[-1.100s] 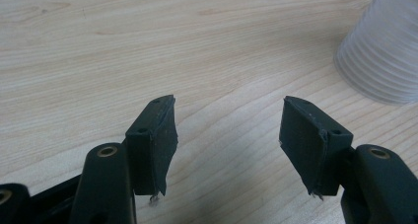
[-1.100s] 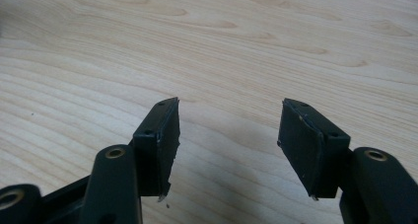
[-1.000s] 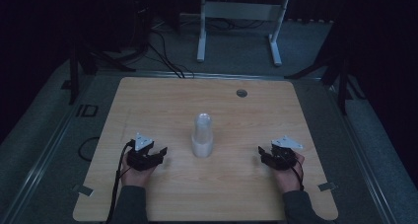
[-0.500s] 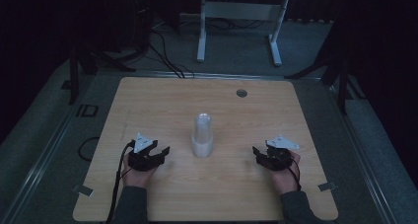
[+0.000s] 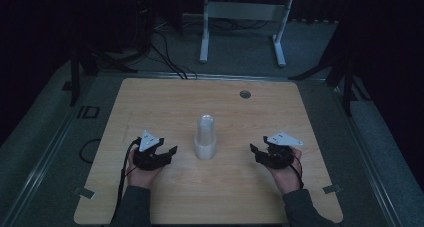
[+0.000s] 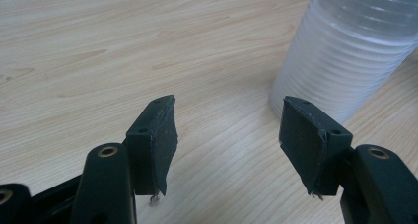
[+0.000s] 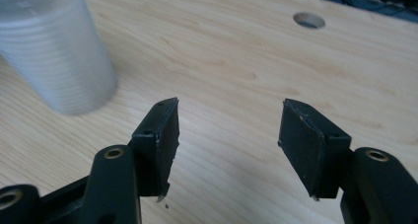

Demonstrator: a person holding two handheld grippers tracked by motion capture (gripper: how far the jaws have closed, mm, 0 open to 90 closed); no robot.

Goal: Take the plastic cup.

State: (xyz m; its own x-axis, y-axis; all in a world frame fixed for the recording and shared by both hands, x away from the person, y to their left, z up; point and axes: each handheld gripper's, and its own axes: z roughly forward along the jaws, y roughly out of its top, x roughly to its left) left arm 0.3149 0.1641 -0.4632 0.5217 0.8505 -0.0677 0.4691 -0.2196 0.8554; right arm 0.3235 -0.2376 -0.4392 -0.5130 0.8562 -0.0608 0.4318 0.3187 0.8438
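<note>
A stack of translucent plastic cups [image 5: 205,137] stands upside down in the middle of the wooden table [image 5: 150,102]. My left gripper [image 5: 169,152] rests low at the stack's left, jaws open and empty. In the left gripper view the stack [image 6: 345,51] rises at the upper right, just beyond the left gripper [image 6: 229,140]. My right gripper [image 5: 255,152] sits to the right of the stack, open with nothing between its jaws. The right gripper view shows the stack [image 7: 54,56] at the upper left, ahead of the right gripper [image 7: 227,140].
A round cable hole [image 5: 244,94] lies near the table's far edge, also the hole [image 7: 309,20] in the right gripper view. A white metal stand [image 5: 240,17] is on the floor behind the table. Cables run on the floor at the back left.
The right gripper has shifted left toward the cup stack. The left gripper has edged slightly right. Both stay open.
</note>
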